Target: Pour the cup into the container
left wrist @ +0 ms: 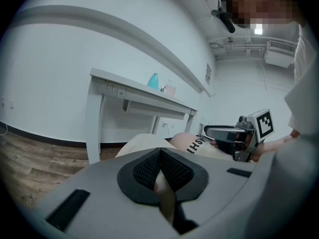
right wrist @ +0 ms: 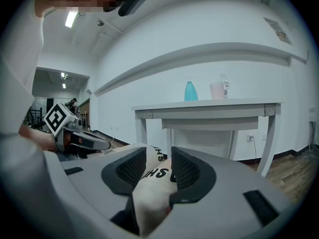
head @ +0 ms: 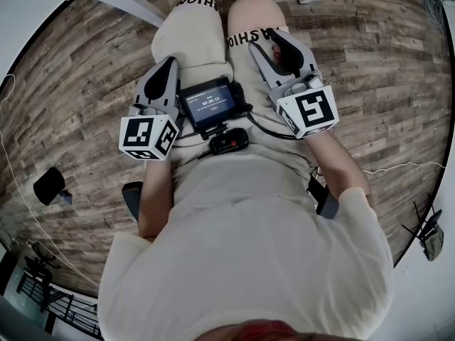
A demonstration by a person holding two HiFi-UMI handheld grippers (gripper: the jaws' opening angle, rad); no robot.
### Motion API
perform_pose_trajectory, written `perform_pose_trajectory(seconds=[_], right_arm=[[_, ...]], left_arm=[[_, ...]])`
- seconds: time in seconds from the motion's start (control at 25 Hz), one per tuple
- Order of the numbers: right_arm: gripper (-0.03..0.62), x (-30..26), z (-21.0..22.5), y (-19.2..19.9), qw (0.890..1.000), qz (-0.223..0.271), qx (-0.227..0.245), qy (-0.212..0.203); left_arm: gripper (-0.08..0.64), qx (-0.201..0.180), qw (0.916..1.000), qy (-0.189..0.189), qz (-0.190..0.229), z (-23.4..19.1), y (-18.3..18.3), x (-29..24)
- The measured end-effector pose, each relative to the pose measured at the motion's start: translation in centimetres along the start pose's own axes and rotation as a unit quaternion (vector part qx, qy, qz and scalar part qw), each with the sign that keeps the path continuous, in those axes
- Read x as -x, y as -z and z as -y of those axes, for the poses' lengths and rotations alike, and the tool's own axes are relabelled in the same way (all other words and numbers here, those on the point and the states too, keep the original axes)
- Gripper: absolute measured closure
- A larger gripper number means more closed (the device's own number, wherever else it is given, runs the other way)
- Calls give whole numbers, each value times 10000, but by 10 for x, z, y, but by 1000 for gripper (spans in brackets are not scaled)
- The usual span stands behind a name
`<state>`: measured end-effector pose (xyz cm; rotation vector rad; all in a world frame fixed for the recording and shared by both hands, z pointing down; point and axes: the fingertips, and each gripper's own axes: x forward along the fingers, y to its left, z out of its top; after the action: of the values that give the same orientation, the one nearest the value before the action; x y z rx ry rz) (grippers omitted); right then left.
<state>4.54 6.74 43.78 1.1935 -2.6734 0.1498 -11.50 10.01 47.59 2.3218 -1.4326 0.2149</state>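
Note:
A pink cup [right wrist: 217, 90] and a teal container [right wrist: 191, 91] stand on a white table [right wrist: 209, 106] some way off by the wall. The left gripper view shows the same teal container [left wrist: 153, 80] and cup [left wrist: 170, 89]. Both grippers rest over the seated person's thighs, far from the table. My left gripper [head: 170, 64] is shut, its pads meeting with nothing between them [left wrist: 159, 156]. My right gripper [head: 269, 42] is open and holds nothing. Only the person's knee shows through its gap [right wrist: 158, 158].
A small screen device [head: 208, 102] and a black controller [head: 229, 141] lie on the person's lap between the grippers. Wood floor [head: 85, 77] surrounds the seat. A black object [head: 48, 185] lies on the floor at left. A clear bottle [right wrist: 225, 86] stands behind the cup.

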Motion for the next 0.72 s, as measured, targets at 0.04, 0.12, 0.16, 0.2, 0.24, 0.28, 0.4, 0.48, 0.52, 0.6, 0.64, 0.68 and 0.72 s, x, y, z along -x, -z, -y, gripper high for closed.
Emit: perform_pose_trajectory(seconds=[0.04, 0.12, 0.16, 0.2, 0.24, 0.28, 0.4, 0.48, 0.52, 0.6, 0.64, 0.68, 0.72], right_arm=[[437, 0, 0, 0, 10000, 3, 3, -3], [437, 0, 0, 0, 10000, 11, 5, -10], [437, 0, 0, 0, 10000, 13, 3, -12], [437, 0, 0, 0, 10000, 20, 5, -16], [437, 0, -1, 0, 10000, 32, 9, -25], [437, 0, 0, 0, 10000, 36, 10, -30], [437, 0, 0, 0, 10000, -1, -3, -7], [437, 0, 0, 0, 10000, -10, -5, 1], [437, 0, 0, 0, 10000, -9, -6, 2], [437, 0, 0, 0, 10000, -5, -10, 2], [437, 0, 0, 0, 10000, 0, -10, -1], [437, 0, 0, 0, 10000, 6, -8, -7], [437, 0, 0, 0, 10000, 10, -5, -10]], left_arm=[[549, 2, 10000, 1, 4, 0, 0, 0], [549, 6, 10000, 0, 6, 0, 0, 0], [549, 5, 10000, -1, 5, 0, 0, 0], [549, 6, 10000, -1, 5, 0, 0, 0], [549, 7, 10000, 0, 5, 0, 0, 0], [549, 8, 10000, 1, 5, 0, 0, 0], [549, 8, 10000, 6, 12, 0, -1, 0], [549, 12, 10000, 5, 15, 0, -1, 1], [549, 15, 10000, 3, 13, 0, 0, 0], [549, 16, 10000, 0, 9, 0, 0, 0], [549, 10, 10000, 0, 9, 0, 0, 0], [549, 2, 10000, -1, 10, 0, -1, 0], [549, -3, 10000, -1, 12, 0, -1, 0]])
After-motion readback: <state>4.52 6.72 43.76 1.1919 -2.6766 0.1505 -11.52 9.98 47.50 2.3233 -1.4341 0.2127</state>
